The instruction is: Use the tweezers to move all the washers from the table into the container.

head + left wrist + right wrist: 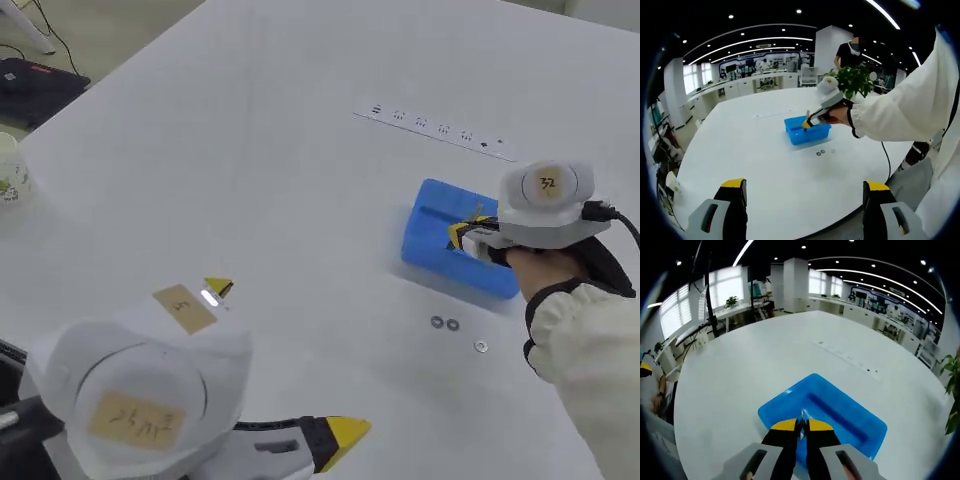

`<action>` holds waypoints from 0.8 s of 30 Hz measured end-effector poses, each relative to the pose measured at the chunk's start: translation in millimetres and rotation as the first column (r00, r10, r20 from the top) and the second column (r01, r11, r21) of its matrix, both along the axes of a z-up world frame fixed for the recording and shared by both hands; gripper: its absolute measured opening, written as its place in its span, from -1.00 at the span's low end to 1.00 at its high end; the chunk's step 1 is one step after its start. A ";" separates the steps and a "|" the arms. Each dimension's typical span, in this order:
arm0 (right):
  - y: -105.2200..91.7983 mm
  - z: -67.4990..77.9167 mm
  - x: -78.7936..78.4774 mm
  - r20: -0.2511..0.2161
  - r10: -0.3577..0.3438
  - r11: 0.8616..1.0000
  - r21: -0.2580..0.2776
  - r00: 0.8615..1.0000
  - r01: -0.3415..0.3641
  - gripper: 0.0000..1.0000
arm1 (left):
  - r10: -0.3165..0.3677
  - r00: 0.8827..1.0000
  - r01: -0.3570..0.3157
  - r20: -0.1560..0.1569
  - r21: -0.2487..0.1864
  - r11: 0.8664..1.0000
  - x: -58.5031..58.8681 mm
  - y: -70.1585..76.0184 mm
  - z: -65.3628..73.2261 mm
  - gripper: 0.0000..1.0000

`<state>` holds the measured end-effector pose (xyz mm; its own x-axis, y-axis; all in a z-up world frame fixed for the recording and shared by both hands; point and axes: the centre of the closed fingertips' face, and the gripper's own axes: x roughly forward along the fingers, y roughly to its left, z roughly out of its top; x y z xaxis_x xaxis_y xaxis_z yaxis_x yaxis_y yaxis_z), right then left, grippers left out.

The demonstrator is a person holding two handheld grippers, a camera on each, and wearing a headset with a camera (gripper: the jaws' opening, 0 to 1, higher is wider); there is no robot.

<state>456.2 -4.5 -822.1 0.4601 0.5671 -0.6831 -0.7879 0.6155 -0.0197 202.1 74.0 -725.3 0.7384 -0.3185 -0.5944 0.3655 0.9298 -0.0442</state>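
Container [425, 248] bright blue. Table [250, 150] plain white. Washers [445, 323] silver-grey. Left gripper [804, 185] and right gripper [802, 425]: white shells, black jaws, yellow tips, tan labels with dark handwriting. Tweezers [803, 414] pale silver. Sleeve [585, 350] white. Power strip [435, 130] white, dark sockets. Plant [855, 80] green.

Container [432, 245]: a blue, rectangular, open-topped tray that sat flat on the white table [250, 180].

Washers [445, 323]: three small metal rings lay flat on the table outside the container. Two were just beside each other at its 6 o'clock, and the third [481, 346] lay near them at its 5 o'clock.

Tweezers [803, 415]: thin metal tips were pinched between the closed jaws of the right gripper [802, 426] and pointed over the container's interior.
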 end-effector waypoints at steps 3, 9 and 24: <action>0.6 1.1 1.1 -0.003 -0.010 1.000 0.013 1.000 0.010 -0.96 | -0.004 1.000 0.004 0.000 0.000 1.000 -0.5 -1.5 0.0 0.98; -0.3 1.2 1.1 -0.005 -0.016 1.000 0.014 1.000 0.016 -0.95 | -0.014 1.000 0.015 -0.006 0.011 1.000 -1.5 -3.8 -1.5 0.98; -10.7 51.5 -7.1 0.065 -0.026 0.994 0.112 0.998 0.019 -0.94 | -0.026 1.000 0.025 0.012 0.012 1.000 -1.0 -6.5 4.1 0.98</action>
<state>449.1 -15.1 -770.7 0.5155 0.6269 -0.5842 -0.7732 0.6342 -0.0017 201.1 67.4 -721.2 0.7374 -0.3301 -0.5893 0.3895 0.9206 -0.0282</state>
